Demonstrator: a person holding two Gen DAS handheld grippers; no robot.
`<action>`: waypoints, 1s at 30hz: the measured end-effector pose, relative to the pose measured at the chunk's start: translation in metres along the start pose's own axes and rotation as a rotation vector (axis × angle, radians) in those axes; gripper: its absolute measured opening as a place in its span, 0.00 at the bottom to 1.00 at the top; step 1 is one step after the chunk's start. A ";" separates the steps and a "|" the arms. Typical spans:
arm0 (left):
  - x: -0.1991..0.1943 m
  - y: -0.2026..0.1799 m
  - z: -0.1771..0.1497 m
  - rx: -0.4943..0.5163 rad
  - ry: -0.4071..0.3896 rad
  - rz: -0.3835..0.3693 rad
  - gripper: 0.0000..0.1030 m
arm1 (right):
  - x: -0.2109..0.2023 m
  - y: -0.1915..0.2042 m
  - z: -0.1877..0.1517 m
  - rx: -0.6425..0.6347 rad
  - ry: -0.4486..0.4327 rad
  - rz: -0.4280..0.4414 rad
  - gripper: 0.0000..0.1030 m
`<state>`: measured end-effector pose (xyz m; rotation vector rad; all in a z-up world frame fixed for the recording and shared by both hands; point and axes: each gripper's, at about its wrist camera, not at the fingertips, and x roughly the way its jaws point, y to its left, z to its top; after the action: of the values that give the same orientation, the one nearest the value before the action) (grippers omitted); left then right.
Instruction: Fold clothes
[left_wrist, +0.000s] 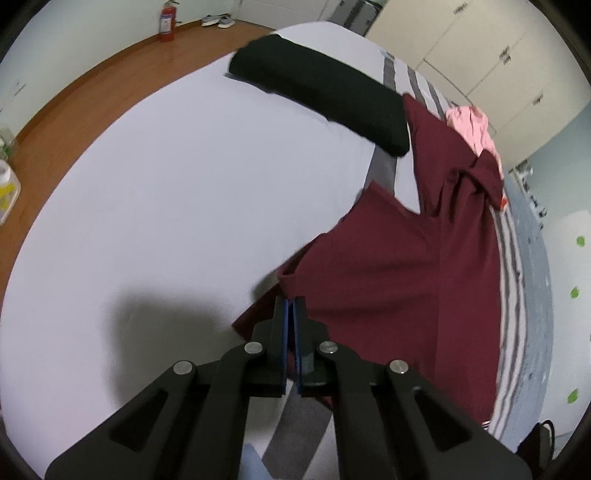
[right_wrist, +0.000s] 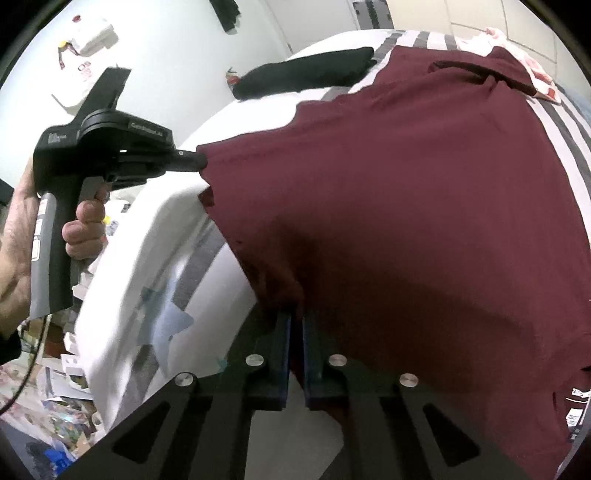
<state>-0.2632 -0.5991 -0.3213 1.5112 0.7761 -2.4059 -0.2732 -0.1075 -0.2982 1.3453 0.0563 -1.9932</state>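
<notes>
My left gripper (left_wrist: 291, 301) is clamped on the bottom corner of the maroon short-sleeved polo shirt (left_wrist: 424, 266), and my right gripper (right_wrist: 297, 317) seems to pinch the opposite corner. The shirt lies stretched across the white-sheeted bed (left_wrist: 177, 192). A folded black garment (left_wrist: 317, 92) lies beyond it, a crumpled pink cloth (left_wrist: 471, 127) at its collar. Bare sheet lies open to my left.
</notes>
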 end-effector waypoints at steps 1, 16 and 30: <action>-0.004 0.001 -0.001 -0.001 -0.002 -0.001 0.01 | -0.003 0.000 0.000 0.006 -0.002 0.010 0.04; 0.031 0.019 -0.013 0.004 0.042 0.166 0.02 | -0.001 0.003 -0.011 -0.029 0.052 0.002 0.11; 0.051 -0.081 -0.022 0.240 0.018 -0.012 0.02 | -0.016 -0.023 0.024 0.075 -0.049 -0.010 0.15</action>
<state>-0.3036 -0.5135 -0.3471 1.6175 0.5157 -2.5741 -0.3024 -0.0919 -0.2822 1.3446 -0.0344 -2.0539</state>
